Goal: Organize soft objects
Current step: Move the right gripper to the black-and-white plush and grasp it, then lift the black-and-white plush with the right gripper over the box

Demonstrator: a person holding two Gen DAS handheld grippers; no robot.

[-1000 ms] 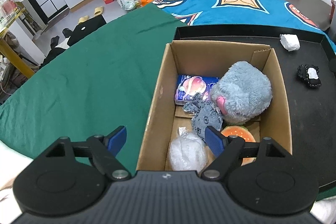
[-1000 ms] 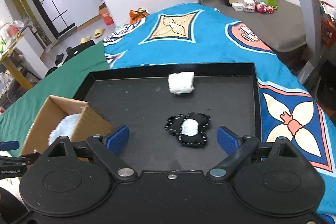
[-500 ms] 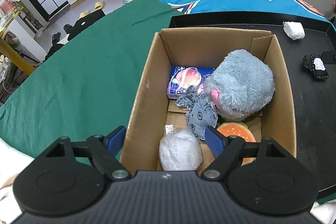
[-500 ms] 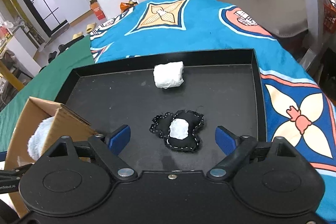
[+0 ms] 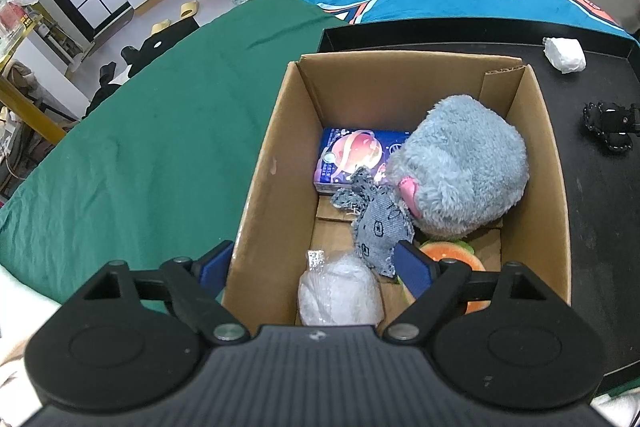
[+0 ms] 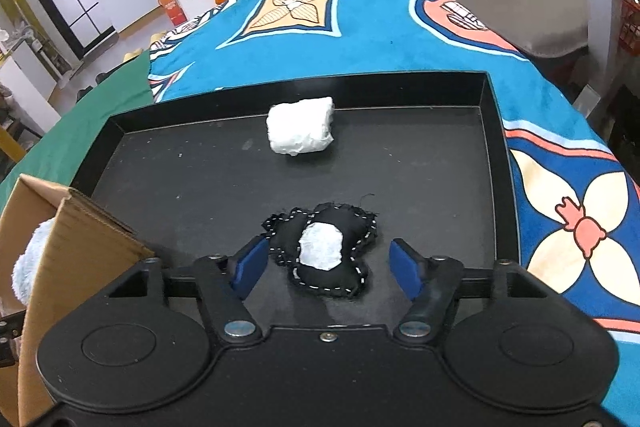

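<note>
My right gripper [image 6: 324,263] has dropped closer to the black tray [image 6: 490,131] than it was a second ago, and the black stitched pouch [image 6: 324,247] with its white centre patch, which then lay ahead of my blue pads, now sits between them. My right jaws are closing: they stand clearly narrower than before, yet a gap shows on each side of the pouch and neither pad presses it. The white wad [image 6: 300,129] lies further up the same tray, well apart from the pouch.

My left gripper [image 5: 316,267] has crept forward over the cardboard box [image 5: 264,163], so the box fills more of its view than a second ago. Its jaws are opening and stand wide apart with nothing gripped; the near-left wall of the box rises between the pads, one pad outside it, the other inside. Inside the box lie a fluffy grey plush [image 5: 460,163], a grey patterned fabric piece [image 5: 380,223] leaning against it, a blue packet [image 5: 352,159] printed with a pink planet-like picture, a clear bag of white stuffing [image 5: 340,295] and an orange-and-green plush slice [image 5: 452,255]. The box contents lie as they did before.

The packet carries small print that I cannot read. The fabric piece shows a repeated monogram-like mark, also too small to make out. The counter is covered by a green cloth [image 5: 140,155] and a blue patterned blanket [image 6: 380,27].
</note>
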